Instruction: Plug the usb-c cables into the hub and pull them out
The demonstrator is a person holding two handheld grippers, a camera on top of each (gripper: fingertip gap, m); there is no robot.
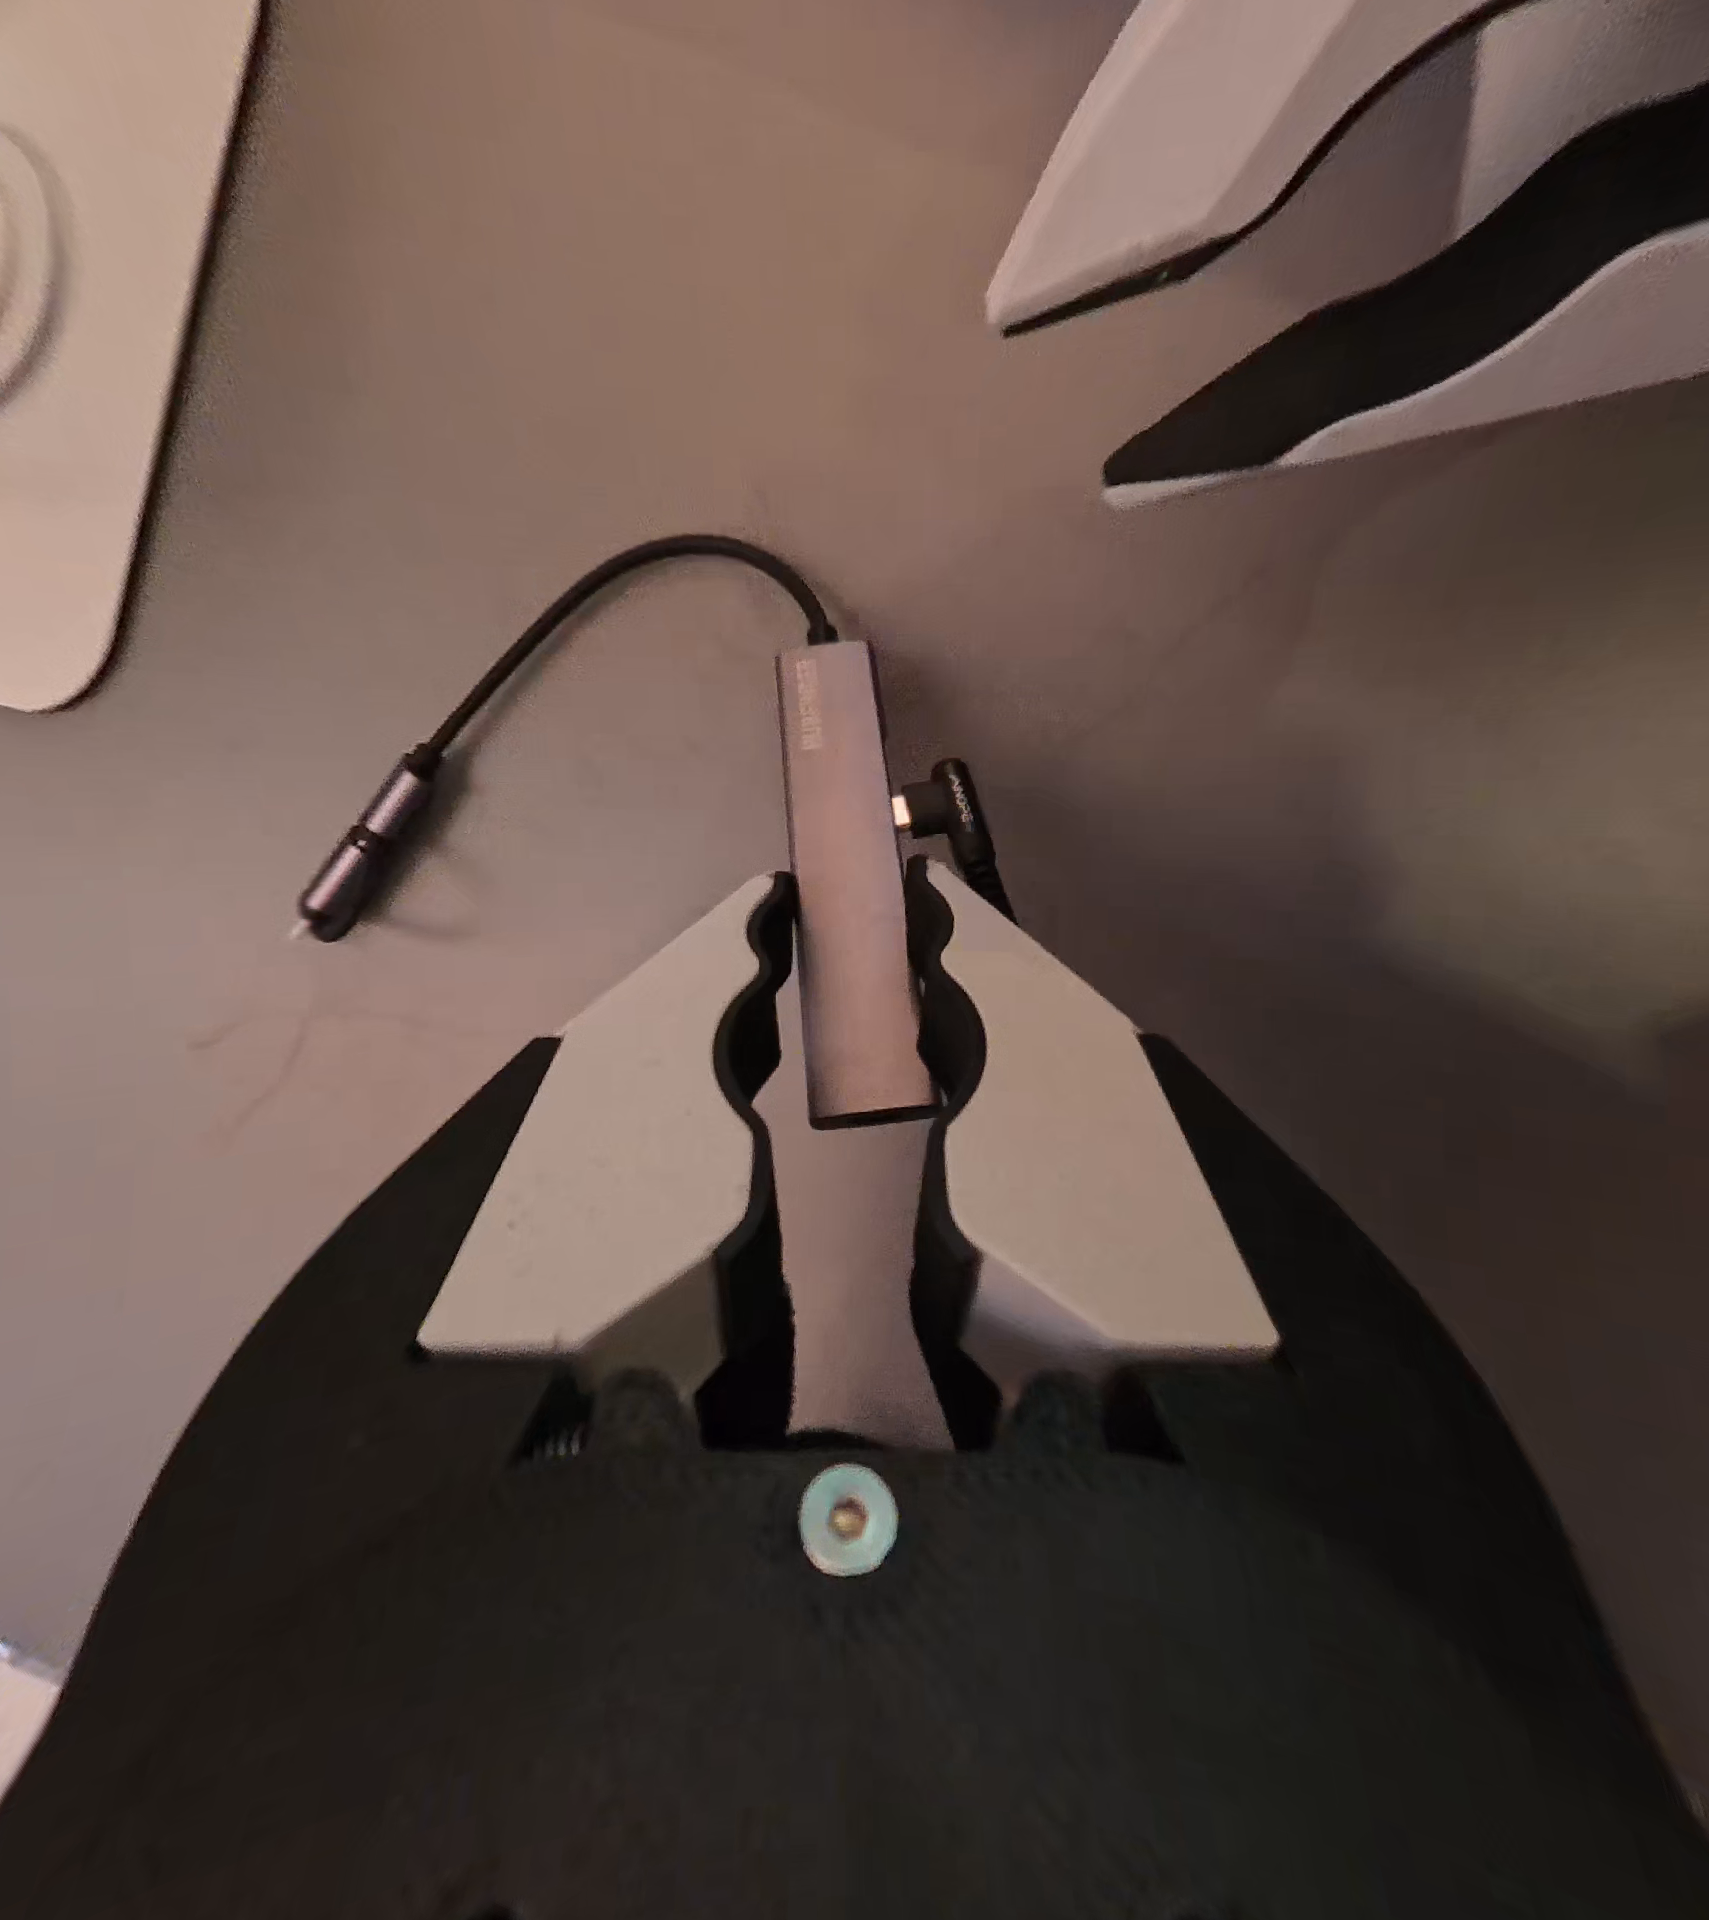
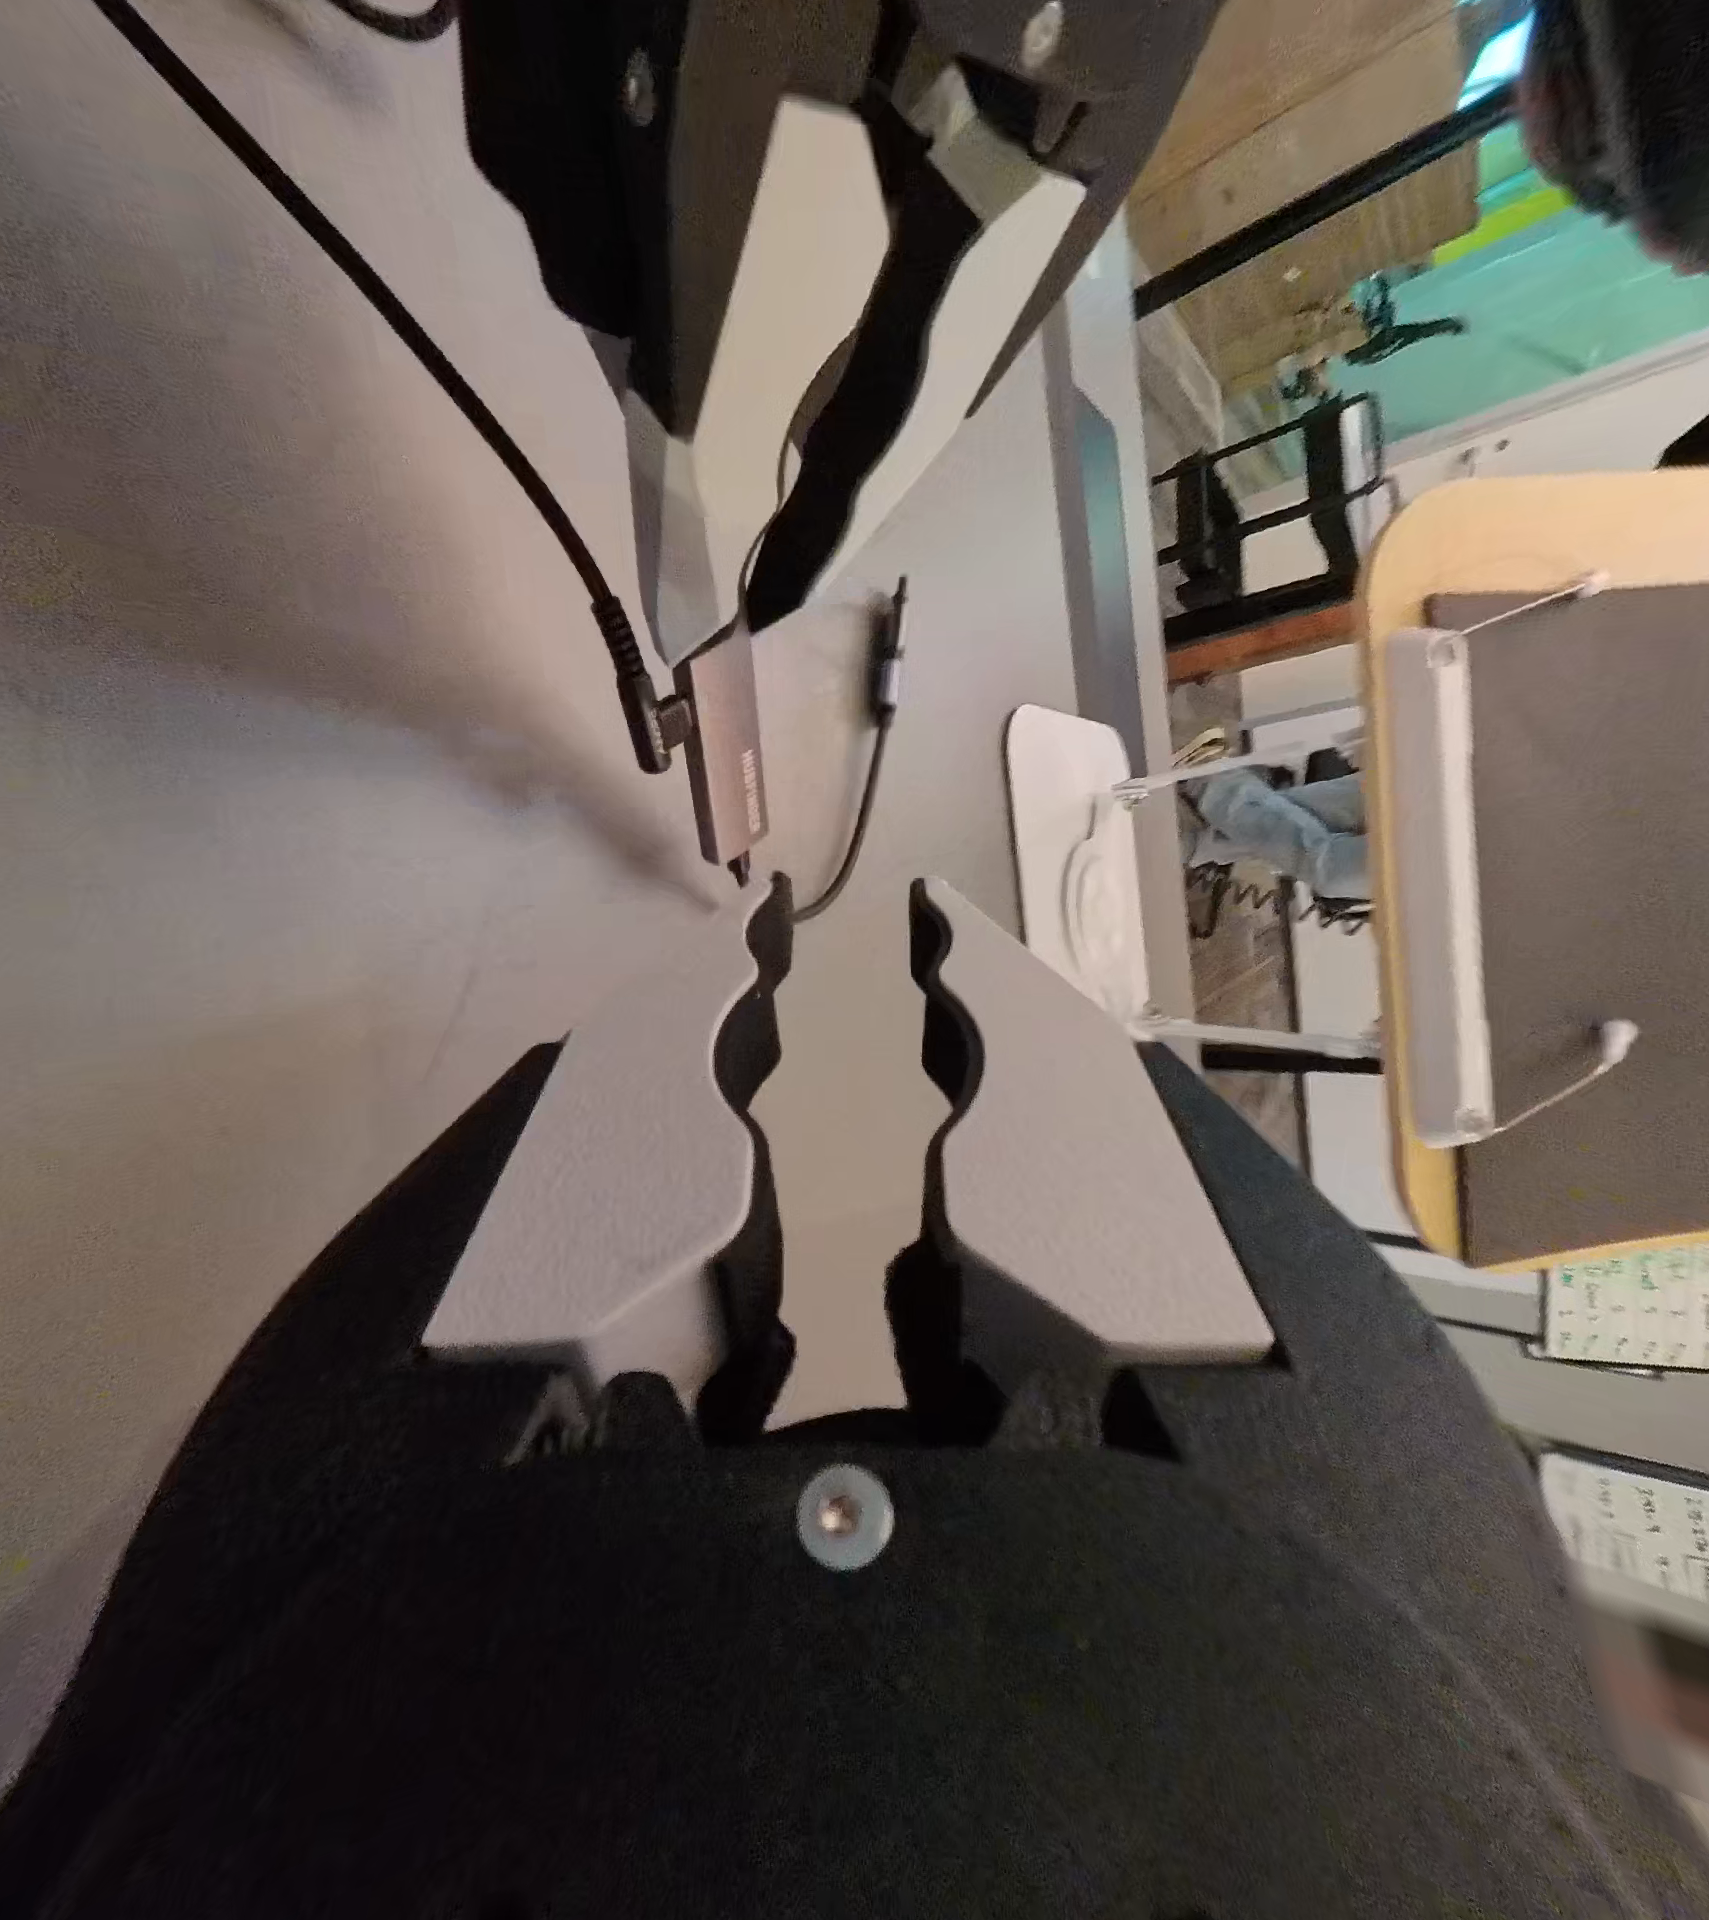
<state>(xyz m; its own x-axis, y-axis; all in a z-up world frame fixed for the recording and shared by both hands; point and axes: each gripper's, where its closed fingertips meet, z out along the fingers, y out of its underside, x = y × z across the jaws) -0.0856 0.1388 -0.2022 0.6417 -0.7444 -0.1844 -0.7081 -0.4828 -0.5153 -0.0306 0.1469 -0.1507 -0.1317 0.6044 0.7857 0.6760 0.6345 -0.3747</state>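
Grey hub (image 1: pixel 855 894) lay on the table (image 1: pixel 517 416), clamped by the left gripper (image 1: pixel 852 883); 1 angled usb-c plug (image 1: pixel 938 812) sat inserted, awaiting removal. Right gripper (image 2: pixel 848 896) hovered nearby, parted and empty.

Grey worktop (image 1: pixel 517 364) underneath, a white rounded pad (image 1: pixel 102 416) at its far corner, handwritten notes (image 2: pixel 1681 1309) off to the side.

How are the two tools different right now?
The left tool is shut on the grey hub, while the right tool is open and holds nothing. The left tool sits down at the hub on the table, while the right tool hangs off to the side, clear of the hub and the plugged-in black cable. Both have pale fingers with wavy black pads.
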